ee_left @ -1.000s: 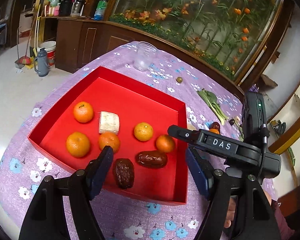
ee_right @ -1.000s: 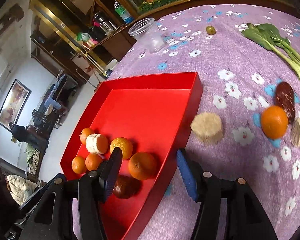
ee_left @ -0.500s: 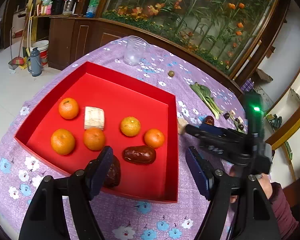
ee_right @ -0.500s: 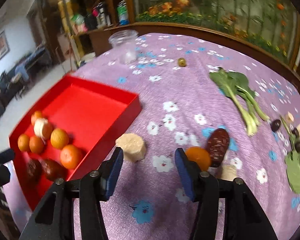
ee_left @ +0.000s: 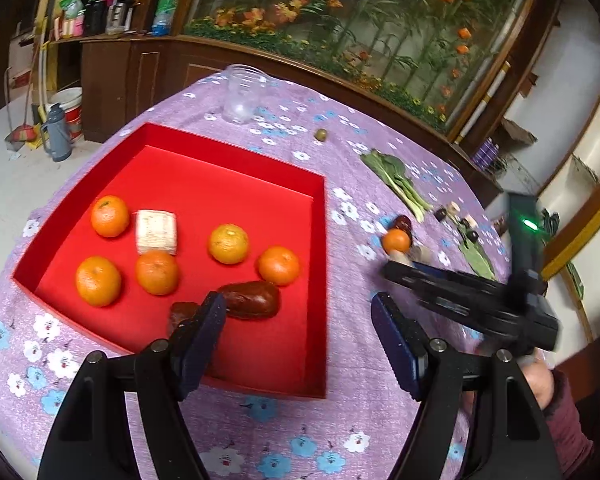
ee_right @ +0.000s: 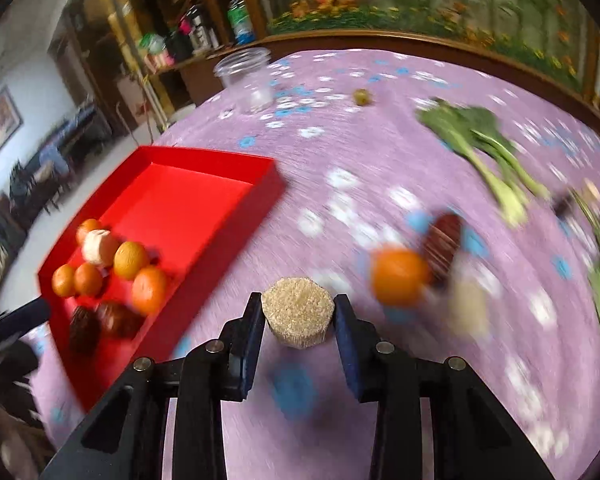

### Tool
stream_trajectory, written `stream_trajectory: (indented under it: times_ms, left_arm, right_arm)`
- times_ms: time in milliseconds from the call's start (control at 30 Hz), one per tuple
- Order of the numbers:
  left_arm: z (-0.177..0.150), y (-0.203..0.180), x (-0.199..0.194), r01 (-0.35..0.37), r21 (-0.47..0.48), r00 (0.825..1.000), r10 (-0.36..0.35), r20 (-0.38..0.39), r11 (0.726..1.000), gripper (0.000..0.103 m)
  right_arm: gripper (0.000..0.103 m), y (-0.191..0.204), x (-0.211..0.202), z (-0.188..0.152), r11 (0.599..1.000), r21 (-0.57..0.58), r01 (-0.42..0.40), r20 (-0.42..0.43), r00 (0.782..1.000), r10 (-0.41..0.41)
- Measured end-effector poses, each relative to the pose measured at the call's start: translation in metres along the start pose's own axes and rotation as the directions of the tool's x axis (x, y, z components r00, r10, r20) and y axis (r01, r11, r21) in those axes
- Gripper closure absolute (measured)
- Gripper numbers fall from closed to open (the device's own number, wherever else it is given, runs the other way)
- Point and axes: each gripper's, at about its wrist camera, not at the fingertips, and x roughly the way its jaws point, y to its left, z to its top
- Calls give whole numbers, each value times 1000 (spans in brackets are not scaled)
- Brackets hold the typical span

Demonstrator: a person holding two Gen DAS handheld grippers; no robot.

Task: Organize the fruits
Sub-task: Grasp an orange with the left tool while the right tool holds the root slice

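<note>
My right gripper (ee_right: 298,312) is closing its jaws on the beige round cake-like block (ee_right: 298,322) on the purple flowered tablecloth (ee_right: 380,160), just right of the red shallow cardboard tray (ee_right: 172,216); both pads look to be at its sides. My left gripper (ee_left: 296,344) hangs wide and empty over the tray's near right corner. Five mandarins (ee_left: 228,243), a pale block and two dark dates (ee_left: 252,299) lie inside, and another mandarin (ee_right: 398,278) lies right of the cake.

Red tray (ee_left: 318,240) on purple tablecloth (ee_left: 340,412) with white and blue flower print. In tray: orange tangerines (ee_left: 98,280), dark brown dates (ee_left: 252,300), pale beige block (ee_left: 156,231). Right of tray: tan cylinder (ee_right: 298,312), orange tangerine (ee_right: 398,278), green leafy vegetable (ee_right: 484,144).
</note>
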Motion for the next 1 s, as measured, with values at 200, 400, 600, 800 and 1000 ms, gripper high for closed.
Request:
stream_trajectory:
  times_ms: [200, 400, 600, 800, 1000]
  left_arm:
    - [-6, -37, 24, 59, 66, 996, -55, -68, 996, 29]
    - [-15, -81, 57, 37, 177, 992, -14, -125, 984, 29]
    - [-17, -97, 90, 13, 218, 983, 27, -179, 976, 29]
    - [-26, -113, 108, -23, 273, 977, 79, -196, 962, 26]
    - [-38, -128, 118, -77, 361, 972, 151, -180, 929, 16]
  right_arm:
    - [65, -69, -49, -46, 985, 119, 123, 14, 992, -126]
    - [63, -100, -51, -56, 971, 190, 146, 35, 987, -156]
    - [62, -99, -51, -59, 974, 176, 142, 76, 985, -157]
    - [59, -104, -53, -61, 976, 184, 119, 92, 986, -138]
    - [56, -107, -53, -61, 975, 192, 115, 94, 986, -135]
